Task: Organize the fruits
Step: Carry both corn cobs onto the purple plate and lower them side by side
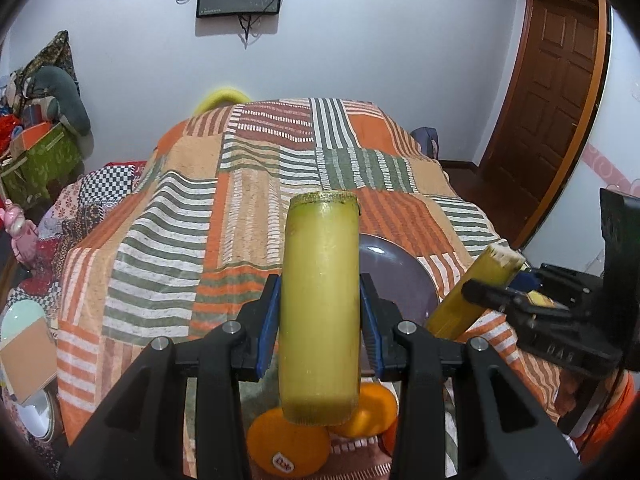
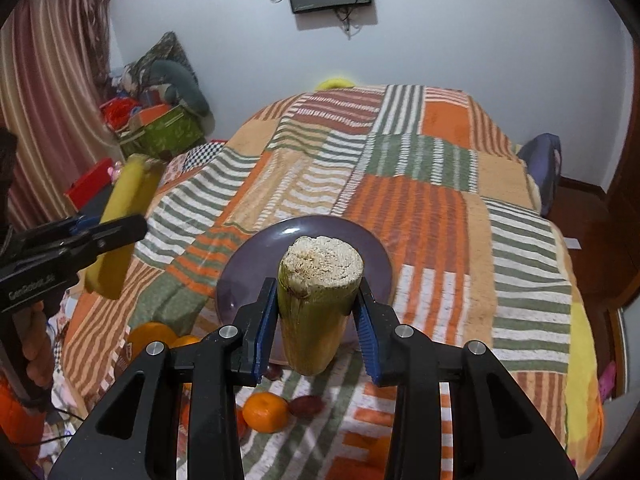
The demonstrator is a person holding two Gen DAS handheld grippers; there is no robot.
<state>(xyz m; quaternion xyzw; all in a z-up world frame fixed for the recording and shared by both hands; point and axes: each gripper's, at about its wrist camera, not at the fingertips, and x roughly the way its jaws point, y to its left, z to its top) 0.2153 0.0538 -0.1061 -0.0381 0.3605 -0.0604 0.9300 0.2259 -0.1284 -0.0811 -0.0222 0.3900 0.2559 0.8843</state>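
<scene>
Left gripper [image 1: 320, 312] jaws clamp a yellow-green cane piece [image 1: 320, 300] at frame centre; right gripper [image 2: 318, 316] jaws grip another cane piece [image 2: 318, 304] above the purple plate [image 2: 248, 264] — orange's [image 1: 288, 446] sticker unreadable, gripper lettering blurred.

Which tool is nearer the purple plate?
Right. The right tool, shut on a cane piece, hangs over the plate's near rim. The left tool, gripping another piece, is off to the plate's left side.
</scene>
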